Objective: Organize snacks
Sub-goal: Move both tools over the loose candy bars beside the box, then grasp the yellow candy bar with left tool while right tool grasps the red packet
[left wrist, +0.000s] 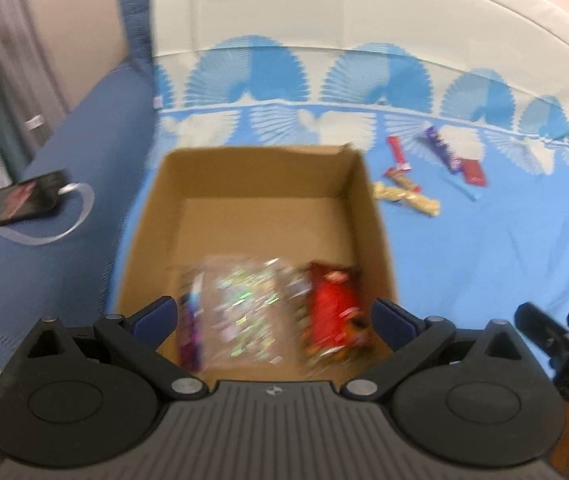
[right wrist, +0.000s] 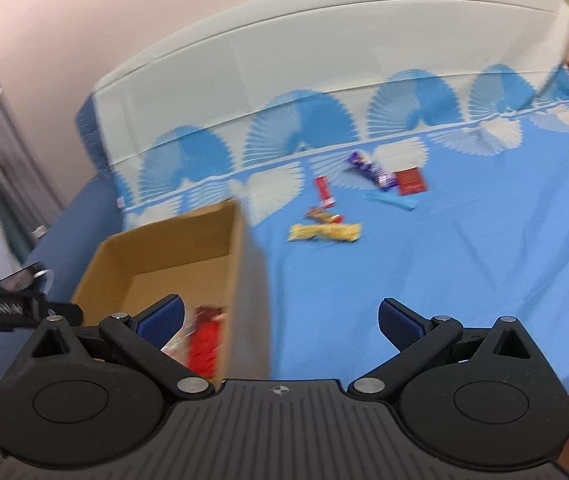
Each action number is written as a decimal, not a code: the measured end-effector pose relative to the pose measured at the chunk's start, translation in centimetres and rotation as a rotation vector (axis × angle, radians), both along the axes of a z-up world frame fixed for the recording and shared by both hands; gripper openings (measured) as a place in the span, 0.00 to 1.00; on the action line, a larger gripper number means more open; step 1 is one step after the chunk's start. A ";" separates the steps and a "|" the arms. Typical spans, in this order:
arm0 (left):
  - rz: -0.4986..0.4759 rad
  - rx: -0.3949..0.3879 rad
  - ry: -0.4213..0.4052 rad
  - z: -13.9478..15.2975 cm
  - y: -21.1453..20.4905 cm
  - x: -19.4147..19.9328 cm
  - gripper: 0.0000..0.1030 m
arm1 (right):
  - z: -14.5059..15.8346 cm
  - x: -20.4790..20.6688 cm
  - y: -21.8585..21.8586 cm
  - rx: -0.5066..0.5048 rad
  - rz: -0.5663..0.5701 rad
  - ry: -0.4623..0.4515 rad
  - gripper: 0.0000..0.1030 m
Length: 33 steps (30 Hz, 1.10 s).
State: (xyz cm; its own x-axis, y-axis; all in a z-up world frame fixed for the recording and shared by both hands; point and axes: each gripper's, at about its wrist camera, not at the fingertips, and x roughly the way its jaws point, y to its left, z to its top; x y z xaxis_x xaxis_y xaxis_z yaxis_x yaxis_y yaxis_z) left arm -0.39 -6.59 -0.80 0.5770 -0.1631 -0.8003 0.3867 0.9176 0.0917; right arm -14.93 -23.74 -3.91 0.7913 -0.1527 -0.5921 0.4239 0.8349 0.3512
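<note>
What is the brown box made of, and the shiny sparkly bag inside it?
The box looks like plain cardboard: matte brown with folded walls. The sparkly bag seems to be thin plastic film, glinting in rainbow flecks, though the picture is blurry.

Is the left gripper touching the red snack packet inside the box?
Apart. The left wrist view shows the left gripper open above the red packet, which lies on the box floor.
</note>
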 end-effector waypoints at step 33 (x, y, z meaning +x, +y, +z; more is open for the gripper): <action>0.293 0.054 0.513 -24.4 -27.9 27.4 1.00 | -20.3 27.8 -32.9 -0.007 -0.008 0.226 1.00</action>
State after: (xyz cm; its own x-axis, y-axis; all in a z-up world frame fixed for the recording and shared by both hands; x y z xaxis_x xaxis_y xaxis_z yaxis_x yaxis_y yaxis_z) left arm 27.04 -34.47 -25.21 0.1288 -0.0063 -0.9917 0.1253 0.9921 0.0099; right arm 12.92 -56.62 -24.23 0.6373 -0.1630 -0.7532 0.4974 0.8335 0.2405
